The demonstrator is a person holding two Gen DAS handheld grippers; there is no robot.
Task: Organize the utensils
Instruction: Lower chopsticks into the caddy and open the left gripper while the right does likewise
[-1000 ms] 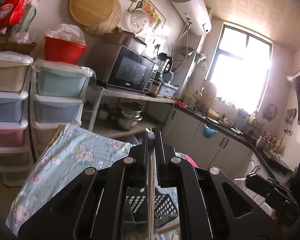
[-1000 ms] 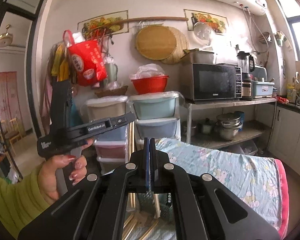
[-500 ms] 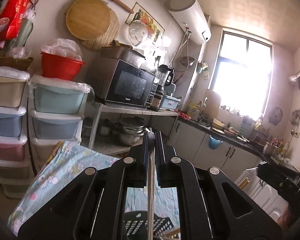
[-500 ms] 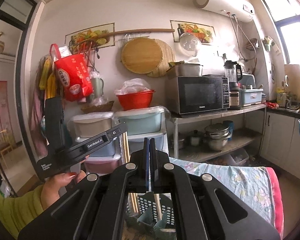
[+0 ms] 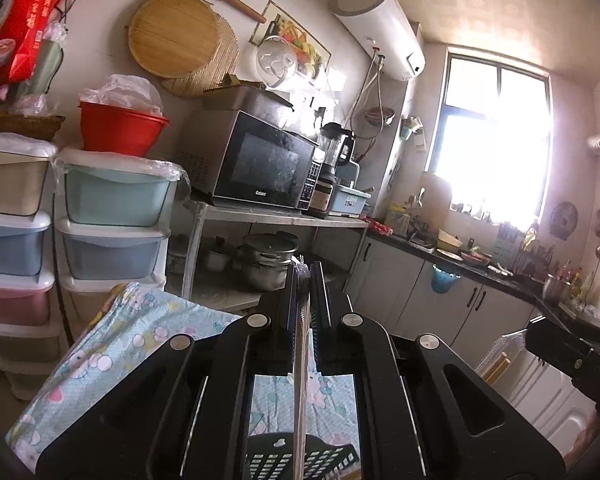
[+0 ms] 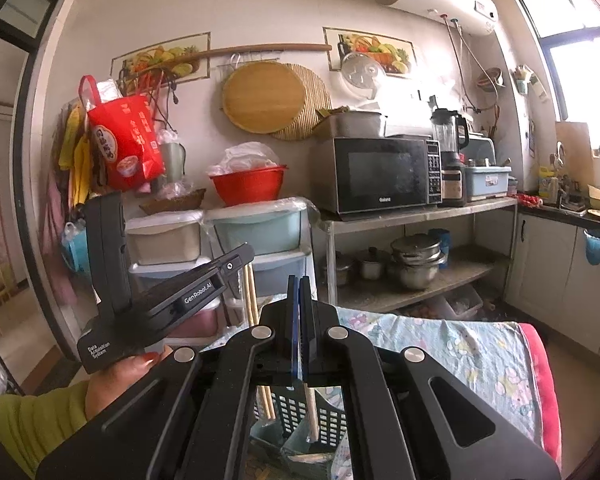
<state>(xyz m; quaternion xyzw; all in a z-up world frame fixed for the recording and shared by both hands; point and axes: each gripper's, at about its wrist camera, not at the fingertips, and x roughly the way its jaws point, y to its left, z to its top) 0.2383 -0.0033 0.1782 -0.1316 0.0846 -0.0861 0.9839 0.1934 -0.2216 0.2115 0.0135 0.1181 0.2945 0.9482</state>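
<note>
We hold chopsticks up over the basket.

Our left gripper (image 5: 303, 276) pinches a thin pair of chopsticks (image 5: 299, 380) between its fingers, and they hang straight down so the tips can drop into the dark basket (image 5: 300, 456) under them. In the right view we see the left gripper (image 6: 236, 264) from the side with the sticks (image 6: 252, 296) going down to the basket (image 6: 296, 408). Our right gripper (image 6: 299, 280) is pressed together. A stick (image 6: 311, 412) stands in the basket just under it, but we cannot tell if the gripper is holding it. The basket sits on a table with a blue cartoon cloth (image 6: 480, 352). We are in a kitchen with a microwave (image 6: 384, 174), stacked plastic drawers (image 5: 112, 216), pots (image 6: 416, 260) and a bright window (image 5: 496, 148).
</note>
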